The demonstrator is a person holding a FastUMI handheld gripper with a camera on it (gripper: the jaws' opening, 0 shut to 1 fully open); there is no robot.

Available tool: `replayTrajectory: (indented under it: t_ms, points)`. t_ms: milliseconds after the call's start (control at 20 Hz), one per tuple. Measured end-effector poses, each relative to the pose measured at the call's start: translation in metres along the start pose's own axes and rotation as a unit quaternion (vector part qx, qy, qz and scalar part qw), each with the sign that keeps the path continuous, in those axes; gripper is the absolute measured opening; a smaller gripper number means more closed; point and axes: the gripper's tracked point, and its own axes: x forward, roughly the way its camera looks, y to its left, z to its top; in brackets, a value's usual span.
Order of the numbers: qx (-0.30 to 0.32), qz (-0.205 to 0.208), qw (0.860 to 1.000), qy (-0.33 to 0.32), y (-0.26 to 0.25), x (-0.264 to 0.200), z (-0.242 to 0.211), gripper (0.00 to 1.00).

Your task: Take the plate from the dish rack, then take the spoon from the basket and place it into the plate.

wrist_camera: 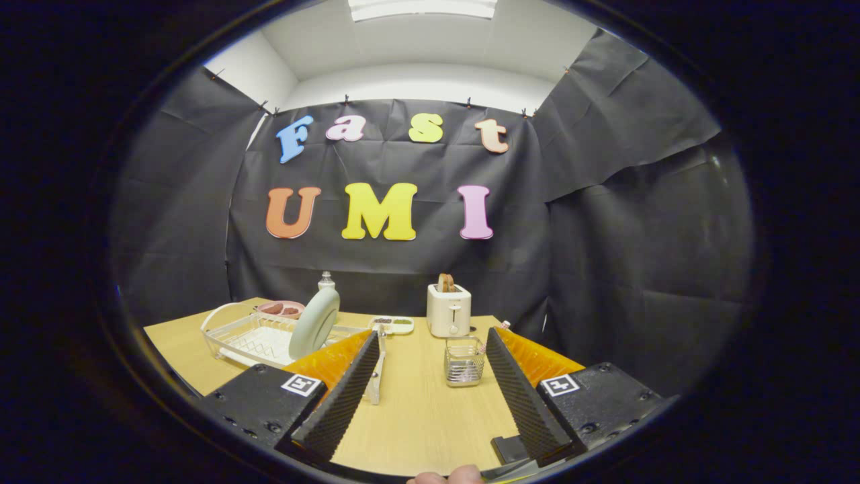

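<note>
Left of the toaster (449, 310), a pale green plate (314, 323) stands on its edge in the clear dish rack (232, 331). Nothing has been picked up yet, so the first step, taking the plate, looks like the one in hand.

Nearer than the toaster, the tool (430, 366) hangs over the counter (416, 417) with its two fingers spread wide apart. They hold nothing, and only bare wood lies between them.

For the next move, I think the tool must swing left of the toaster, toward the rack. Its fingers should go one on each side of the plate's top edge, then close. The plate is thin and smooth, so it could slip if the hold is weak.

Just in front of the toaster stands a small clear basket (463, 361), close to the tool's right finger. I cannot make out the spoon from here. A long pale thing lies by the left finger, but I cannot tell what it is.

Behind the rack, left of the toaster, sit a pink bowl (282, 309) and a white bottle (326, 281). A small flat tray (393, 325) lies just left of the toaster.

Black cloth hangs behind the toaster, and the ceiling above is white.
</note>
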Motion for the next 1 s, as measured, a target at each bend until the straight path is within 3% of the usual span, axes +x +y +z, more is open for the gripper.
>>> replayTrajectory:
  t_ms: [650,800,1000]
  points:
    - [0.023,0.013,0.999,0.042,0.010,0.018,0.020,1.00]
    - [0.012,0.009,0.998,0.057,0.004,0.031,0.027,1.00]
    - [-0.016,0.038,0.994,0.100,0.022,0.049,0.045,1.00]
